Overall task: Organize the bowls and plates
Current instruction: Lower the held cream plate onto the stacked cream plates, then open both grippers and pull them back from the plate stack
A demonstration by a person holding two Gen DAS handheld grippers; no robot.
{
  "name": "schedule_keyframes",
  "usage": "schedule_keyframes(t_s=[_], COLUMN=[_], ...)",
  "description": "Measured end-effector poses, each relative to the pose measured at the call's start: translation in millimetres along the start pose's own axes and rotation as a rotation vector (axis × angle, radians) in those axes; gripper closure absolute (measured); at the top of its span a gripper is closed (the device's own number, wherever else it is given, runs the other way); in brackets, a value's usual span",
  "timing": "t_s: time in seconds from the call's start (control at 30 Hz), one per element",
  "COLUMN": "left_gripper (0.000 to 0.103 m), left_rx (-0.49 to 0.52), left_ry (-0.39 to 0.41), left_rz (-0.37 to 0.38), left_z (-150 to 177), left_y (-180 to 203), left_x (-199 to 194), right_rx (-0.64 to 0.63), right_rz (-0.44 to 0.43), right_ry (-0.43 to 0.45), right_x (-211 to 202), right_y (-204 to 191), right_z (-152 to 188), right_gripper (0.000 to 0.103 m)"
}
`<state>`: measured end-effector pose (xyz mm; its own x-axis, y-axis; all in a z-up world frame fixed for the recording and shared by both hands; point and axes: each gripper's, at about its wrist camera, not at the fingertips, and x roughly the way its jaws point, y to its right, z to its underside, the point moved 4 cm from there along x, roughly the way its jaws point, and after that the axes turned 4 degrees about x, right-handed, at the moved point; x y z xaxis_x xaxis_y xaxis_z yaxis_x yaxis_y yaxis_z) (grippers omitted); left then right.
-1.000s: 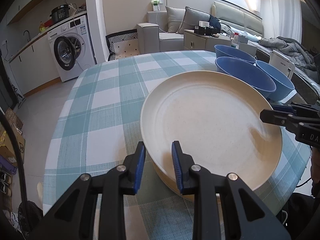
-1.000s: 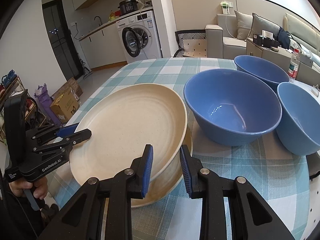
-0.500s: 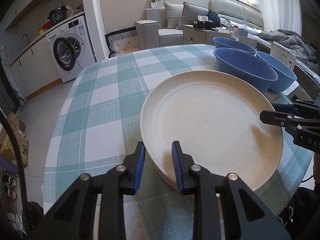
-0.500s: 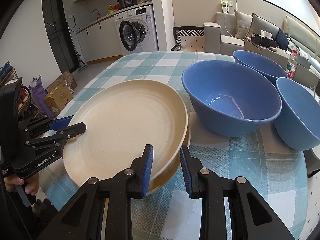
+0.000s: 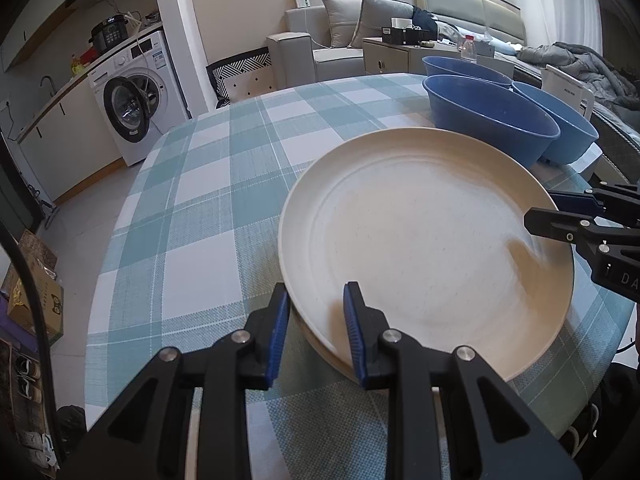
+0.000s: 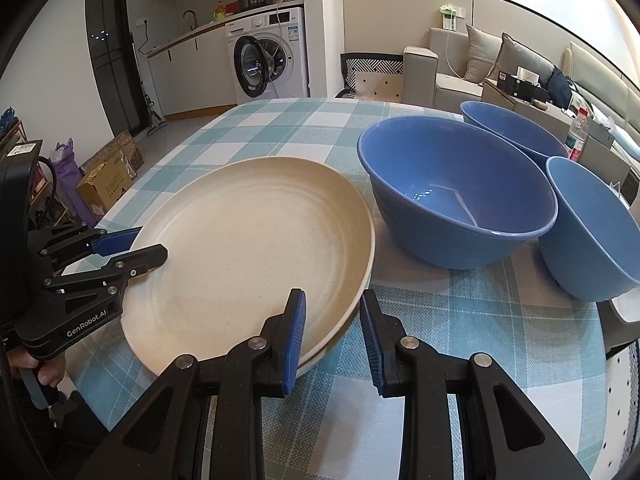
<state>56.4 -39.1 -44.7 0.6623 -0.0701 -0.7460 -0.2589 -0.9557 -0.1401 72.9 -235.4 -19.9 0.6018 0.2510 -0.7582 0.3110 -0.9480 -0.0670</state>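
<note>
A large cream plate (image 5: 424,240) lies stacked on a second cream plate (image 6: 320,354) on the checked tablecloth. My left gripper (image 5: 316,328) is open, its jaws either side of the near rim of the top plate. My right gripper (image 6: 332,336) is open too, straddling the opposite rim of the stack. Each gripper shows in the other's view, the right one (image 5: 556,210) and the left one (image 6: 136,246), both at the plate's edge. Three blue bowls (image 6: 456,200) stand upright beside the plates.
The round table (image 5: 208,184) has a green and white checked cloth and its edge is close behind both grippers. A washing machine (image 5: 136,96), a sofa (image 5: 344,40) and cardboard boxes (image 6: 108,180) stand on the floor around it.
The top plate has come down level onto the plate beneath it. Both grippers stay at its rim with their jaws apart.
</note>
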Motion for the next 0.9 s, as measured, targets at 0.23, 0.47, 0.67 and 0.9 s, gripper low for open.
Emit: schedule_keyframes(t_s=[0.23,0.47,0.67,0.9], left_gripper=[0.078,0.074,0.065,0.061], left_rx=[0.018,0.025,0.031,0.014], left_ry=[-0.01,-0.012,-0.024,-0.031], left_rz=[-0.014,-0.016,-0.02,0.004], left_z=[0.7,0.9,2.2,2.6], left_y=[2.8,4.0,4.7,2.8], left_x=[3.3,4.2,6.5,7.0], right_rx=[-0.022,-0.036,-0.043,-0.046], right_rz=[0.024,0.034,0.027,-0.003], right_ry=[-0.005,-0.006,-0.004,-0.005], right_x=[4.1,6.6,6.4,6.5], right_y=[-3.7,-4.6,-5.3,-5.8], right_z=[4.7,6.8,8.7,9.2], right_gripper=[0.074,0.072,0.067,0.056])
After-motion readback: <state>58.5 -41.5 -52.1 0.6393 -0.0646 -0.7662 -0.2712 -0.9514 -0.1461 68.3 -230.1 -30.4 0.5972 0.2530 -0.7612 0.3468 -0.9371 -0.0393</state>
